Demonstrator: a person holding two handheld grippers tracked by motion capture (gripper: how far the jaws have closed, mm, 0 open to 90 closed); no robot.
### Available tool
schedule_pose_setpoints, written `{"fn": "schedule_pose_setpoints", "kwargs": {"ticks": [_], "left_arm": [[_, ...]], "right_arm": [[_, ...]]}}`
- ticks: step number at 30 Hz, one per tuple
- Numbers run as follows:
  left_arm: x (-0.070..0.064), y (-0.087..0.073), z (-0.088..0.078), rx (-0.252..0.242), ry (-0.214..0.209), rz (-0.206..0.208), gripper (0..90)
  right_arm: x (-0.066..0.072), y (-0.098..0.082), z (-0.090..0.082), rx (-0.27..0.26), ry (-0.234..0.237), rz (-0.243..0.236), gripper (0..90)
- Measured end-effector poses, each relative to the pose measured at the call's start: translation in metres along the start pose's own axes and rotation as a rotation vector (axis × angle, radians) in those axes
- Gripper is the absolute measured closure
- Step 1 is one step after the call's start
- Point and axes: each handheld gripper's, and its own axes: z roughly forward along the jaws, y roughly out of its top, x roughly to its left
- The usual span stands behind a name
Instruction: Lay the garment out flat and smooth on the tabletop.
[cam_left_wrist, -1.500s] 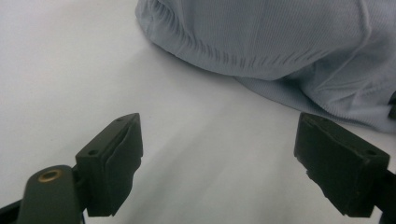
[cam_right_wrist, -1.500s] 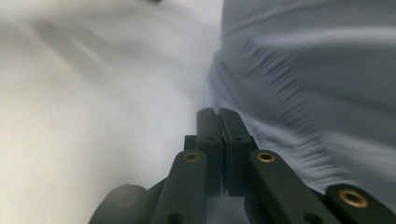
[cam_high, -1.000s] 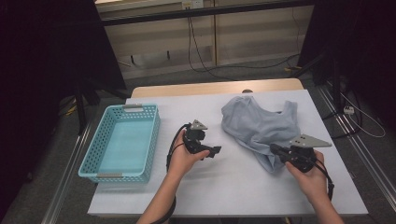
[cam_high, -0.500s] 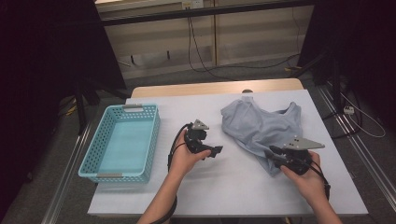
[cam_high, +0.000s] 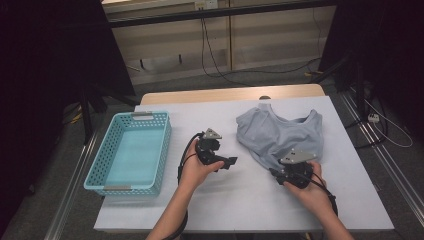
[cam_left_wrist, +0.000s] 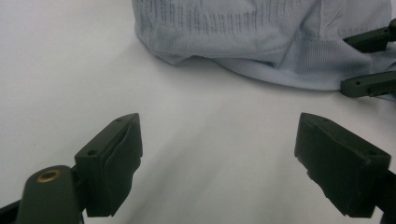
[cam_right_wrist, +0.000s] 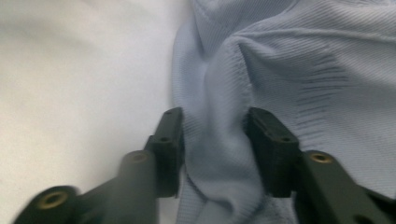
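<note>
A light blue garment (cam_high: 277, 132) lies crumpled on the white table (cam_high: 240, 200), right of centre. My right gripper (cam_high: 274, 172) is at its near edge. In the right gripper view its jaws (cam_right_wrist: 215, 140) have just been opening and stand astride a raised fold of the garment (cam_right_wrist: 299, 60) without squeezing it. My left gripper (cam_high: 231, 162) hovers mid-table, pointing right toward the garment. Its jaws (cam_left_wrist: 217, 154) are wide open over bare table, with the garment (cam_left_wrist: 261, 37) farther off and the right gripper's jaws (cam_left_wrist: 369, 60) at its edge.
A turquoise plastic basket (cam_high: 102, 155) stands with nothing in it at the table's left side. Dark floor, cables and metal rails surround the table. A wooden strip runs along the table's far edge.
The right hand has shifted left and a little lower along the garment's near edge, and its jaws have parted around the fold. The left hand has stayed put.
</note>
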Motion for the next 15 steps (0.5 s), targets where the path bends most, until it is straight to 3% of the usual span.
{"fn": "schedule_pose_setpoints", "kwargs": {"ticks": [2,3,5,10,11,15], "left_arm": [[0.000,0.000,0.001,-0.001,-0.004,0.002,15.5],[0.000,0.000,0.001,-0.002,-0.005,0.002,15.5],[-0.001,-0.001,0.001,0.000,-0.009,-0.002,15.5],[-0.002,0.000,-0.001,-0.004,-0.016,0.007,15.7],[-0.003,0.000,-0.001,-0.008,-0.016,0.006,15.8],[-0.002,0.000,-0.001,-0.008,-0.017,0.010,15.8]], "right_arm": [[0.002,0.000,0.000,0.008,0.005,0.012,65.2],[0.001,0.000,0.000,0.011,0.001,0.013,77.6],[0.000,0.000,0.000,0.010,-0.019,0.000,83.0],[0.002,-0.001,-0.002,-0.005,-0.034,0.003,84.0],[0.000,-0.001,-0.007,-0.027,-0.018,0.034,84.1],[-0.005,0.000,-0.024,-0.080,-0.009,0.053,84.4]]}}
